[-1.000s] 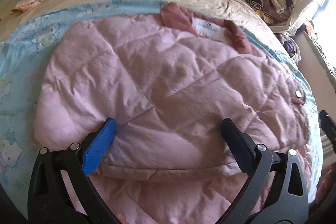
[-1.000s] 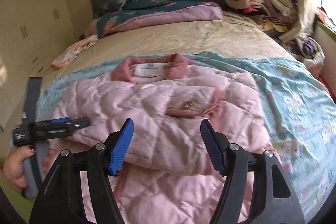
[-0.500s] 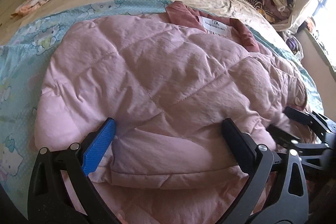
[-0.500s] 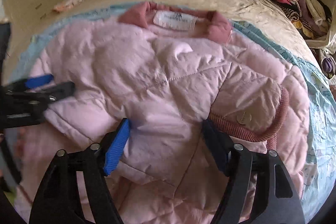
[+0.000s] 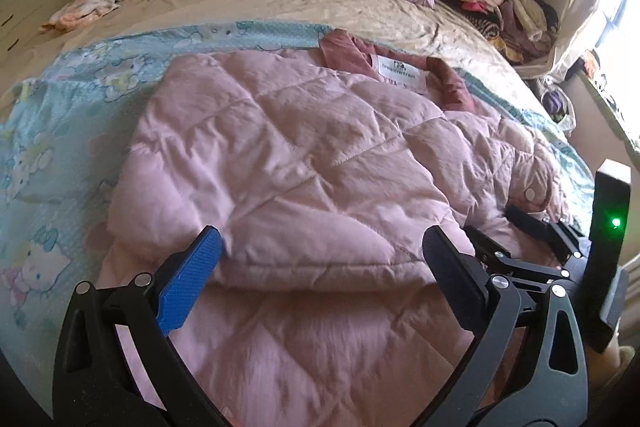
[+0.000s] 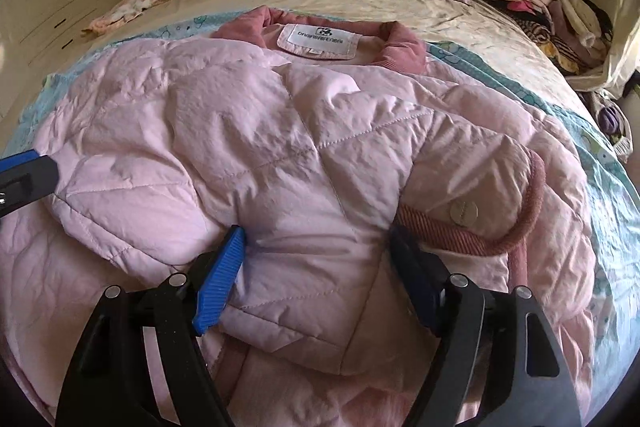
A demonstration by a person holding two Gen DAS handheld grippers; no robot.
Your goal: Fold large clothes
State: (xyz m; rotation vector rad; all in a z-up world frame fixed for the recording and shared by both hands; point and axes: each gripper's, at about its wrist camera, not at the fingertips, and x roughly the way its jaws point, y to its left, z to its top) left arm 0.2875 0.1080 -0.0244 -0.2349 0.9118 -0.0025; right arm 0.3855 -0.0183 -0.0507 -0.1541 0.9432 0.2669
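Left wrist view. The quilt [image 5: 60, 131], pale blue with cartoon print, covers the near half of the bed [image 5: 280, 3]. On it lies the jacket [image 5: 304, 163], pink and quilted, its collar [image 5: 448, 79] at the far side and its label facing up. One sleeve is folded across the body, so its near edge forms a thick roll. The left gripper [image 5: 320, 267] hangs over that roll with its jaws spread wide, one either side of the fold; the pads do not press the cloth. Since a second ago this view has drawn slightly back from the jacket. At the far right edge the right gripper [image 5: 532, 239] now rests low against the jacket, where earlier only its tip showed.

Right wrist view. The left gripper enters at the left edge. The right gripper [image 6: 320, 267] has come down from well above the bed to the jacket's near hem, and its jaws have just been opening; they now straddle a ridge of padded cloth without pinching it. The ribbed cuff [image 6: 480, 235] and a snap [image 6: 463, 211] lie just right of the right finger.

Reading: both sleeves appear folded in. The grippers look placed for the next fold, likely lifting the hem towards the collar. No grasp is made yet.
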